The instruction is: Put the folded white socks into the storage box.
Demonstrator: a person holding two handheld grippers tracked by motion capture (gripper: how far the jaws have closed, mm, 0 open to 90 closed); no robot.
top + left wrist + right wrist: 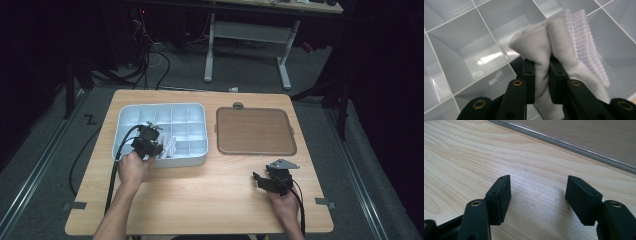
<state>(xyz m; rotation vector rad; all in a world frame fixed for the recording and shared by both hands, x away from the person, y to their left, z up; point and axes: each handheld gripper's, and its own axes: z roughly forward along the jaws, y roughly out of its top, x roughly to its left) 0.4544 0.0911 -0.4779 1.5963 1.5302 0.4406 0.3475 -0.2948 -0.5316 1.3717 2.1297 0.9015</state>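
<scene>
High view: left gripper (159, 149) pinches sock (170, 146) over tray (197, 157).

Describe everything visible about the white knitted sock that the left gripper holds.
The white knitted sock is soft fabric, folded double, with a ribbed cuff edge along one side. The left gripper pinches it between its black pads, which press into the cloth and crease it. It hangs bunched over the pale blue plastic compartment tray, at the tray's near side in the high view. Whether it touches the tray's dividers cannot be told.

The lower end of the white sock (541, 50) is covered by the fingers (529, 82); the clear lid (584, 135) is cropped at the far edge.
</scene>
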